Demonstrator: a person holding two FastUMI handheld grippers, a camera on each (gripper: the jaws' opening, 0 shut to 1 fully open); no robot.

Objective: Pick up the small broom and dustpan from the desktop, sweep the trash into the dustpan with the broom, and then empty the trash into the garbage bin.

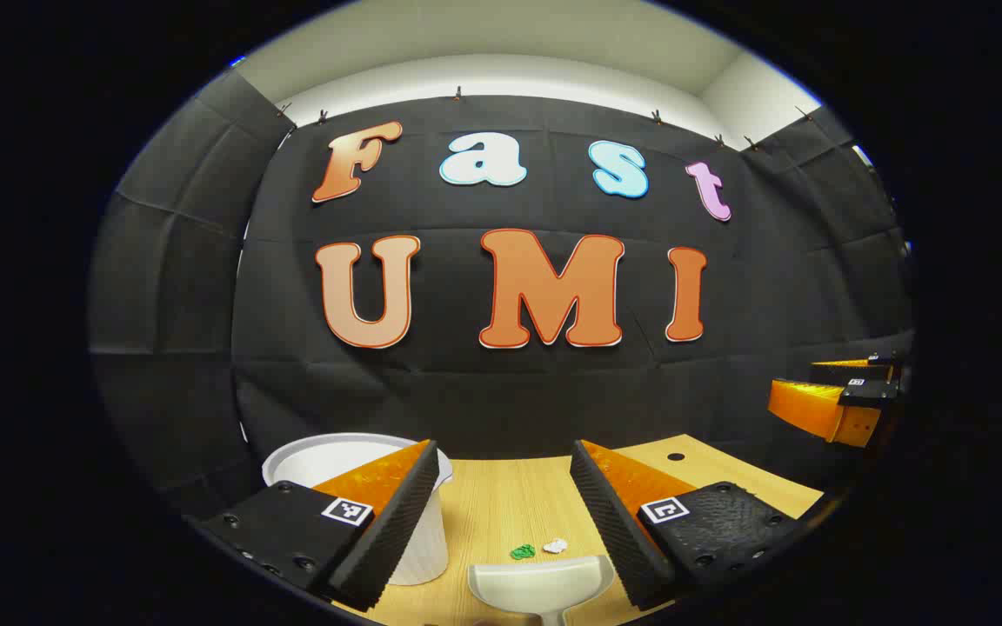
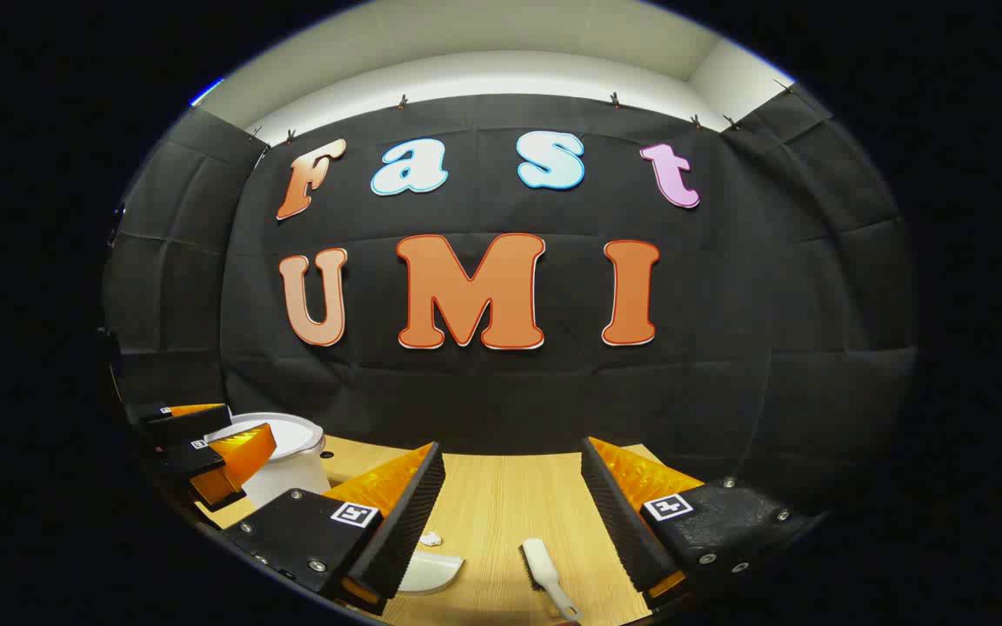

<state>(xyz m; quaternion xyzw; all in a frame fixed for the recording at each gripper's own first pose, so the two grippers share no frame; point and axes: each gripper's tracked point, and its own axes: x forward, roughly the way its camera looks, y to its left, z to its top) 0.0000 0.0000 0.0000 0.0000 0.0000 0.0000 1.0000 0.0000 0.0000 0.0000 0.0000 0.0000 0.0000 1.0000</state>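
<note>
By dustpan (image 1: 543, 584): green scrap (image 1: 523, 551).

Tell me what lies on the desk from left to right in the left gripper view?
White garbage bin → white dustpan, with the green scrap then the white scrap just beyond its mouth → the other tool, hovering at the far right edge.

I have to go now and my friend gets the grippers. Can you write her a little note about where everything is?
Left gripper: open, empty, above the dustpan.
Right gripper: open, empty, above the small broom.
Green scrap and white scrap lie on the desktop just past the dustpan's mouth. Garbage bin stands to the left.
Done: nothing picked up yet.
Left: grab both tools, sweep, empty into the bin.
</note>
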